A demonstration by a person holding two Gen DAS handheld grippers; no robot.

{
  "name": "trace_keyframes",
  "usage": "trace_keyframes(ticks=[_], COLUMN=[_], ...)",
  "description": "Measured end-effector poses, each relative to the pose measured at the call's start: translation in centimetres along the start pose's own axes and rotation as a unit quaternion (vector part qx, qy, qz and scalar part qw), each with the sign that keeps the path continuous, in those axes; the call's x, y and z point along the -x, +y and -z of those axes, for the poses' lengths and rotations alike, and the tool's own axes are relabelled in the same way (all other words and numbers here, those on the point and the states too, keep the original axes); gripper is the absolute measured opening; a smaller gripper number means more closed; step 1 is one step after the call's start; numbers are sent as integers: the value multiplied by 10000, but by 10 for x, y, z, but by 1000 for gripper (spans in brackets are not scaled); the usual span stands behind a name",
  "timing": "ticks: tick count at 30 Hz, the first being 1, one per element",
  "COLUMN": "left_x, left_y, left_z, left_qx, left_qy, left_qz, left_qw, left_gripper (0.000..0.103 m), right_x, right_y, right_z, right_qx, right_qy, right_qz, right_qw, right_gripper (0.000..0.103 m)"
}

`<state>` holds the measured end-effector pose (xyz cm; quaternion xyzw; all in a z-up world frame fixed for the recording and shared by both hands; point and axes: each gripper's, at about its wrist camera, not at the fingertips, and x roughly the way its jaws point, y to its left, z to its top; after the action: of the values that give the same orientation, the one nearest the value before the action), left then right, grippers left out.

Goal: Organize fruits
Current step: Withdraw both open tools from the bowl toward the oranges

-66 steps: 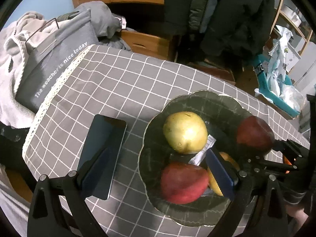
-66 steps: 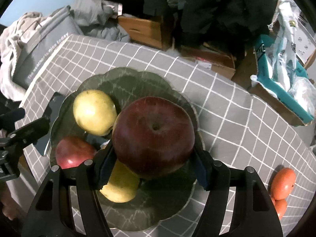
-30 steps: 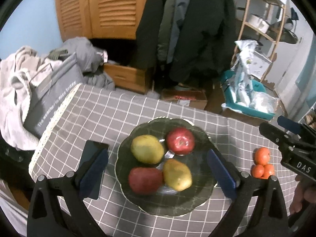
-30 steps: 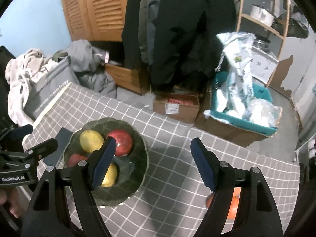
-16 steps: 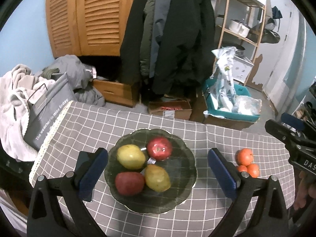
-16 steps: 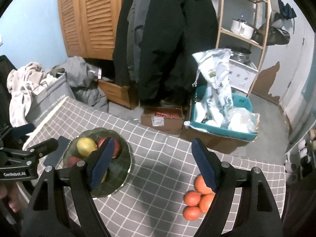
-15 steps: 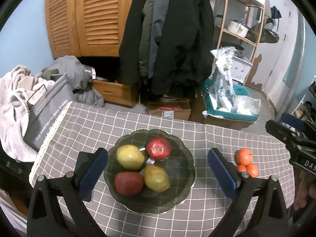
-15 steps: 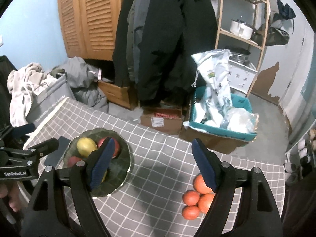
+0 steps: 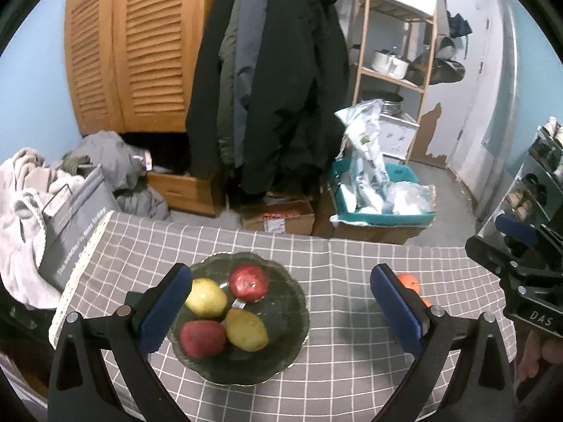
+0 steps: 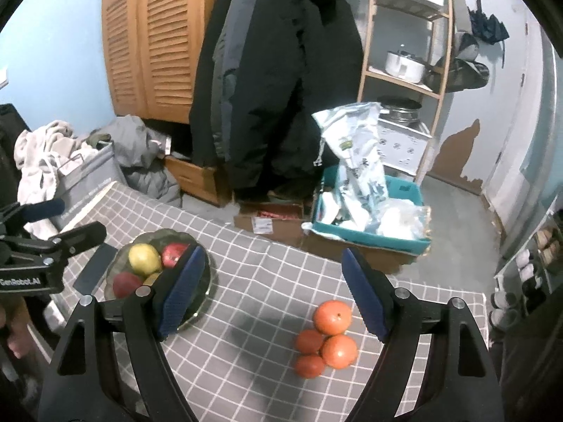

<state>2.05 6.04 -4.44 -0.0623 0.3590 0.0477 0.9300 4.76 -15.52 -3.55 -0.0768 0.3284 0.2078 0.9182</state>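
A dark glass plate (image 9: 299,302) on the grey checked cloth holds a red apple (image 9: 248,281), a yellow fruit (image 9: 206,297), a dark red apple (image 9: 202,337) and a yellow pear (image 9: 246,328). My left gripper (image 9: 279,274) hangs open well above the plate with nothing between its blue pads. My right gripper (image 10: 272,255) is also open and empty, high over the cloth. Several oranges (image 10: 332,337) lie in a cluster below its right finger. The plate (image 10: 207,281) sits behind its left finger. One orange (image 9: 408,279) peeks from behind the left gripper's right finger.
A dark phone (image 10: 95,269) lies left of the plate. A grey bag (image 9: 74,225) leans at the table's left edge. Beyond the far edge stand a cardboard box (image 10: 271,219), a teal bin (image 10: 369,232), hanging coats and a wooden shelf.
The right gripper let go of the red apple, which now sits in the plate, and opened wider. Both grippers rose and drew back, so the plate looks smaller and the oranges came into view.
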Motion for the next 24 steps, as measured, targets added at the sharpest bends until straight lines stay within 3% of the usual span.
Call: trace_keyframes(ticks=[24], left_x=[-8], left_y=[-92], left_z=[0], left_qx=[-706], left_qy=[71], left_qz=[459], left_qw=[9964], left_gripper=[102], right_x=[36], right_y=[-85], right_z=[35], right_qx=[-590], right_qy=[-59], right_qz=[364], right_qw=[9976], right_gripper=[81])
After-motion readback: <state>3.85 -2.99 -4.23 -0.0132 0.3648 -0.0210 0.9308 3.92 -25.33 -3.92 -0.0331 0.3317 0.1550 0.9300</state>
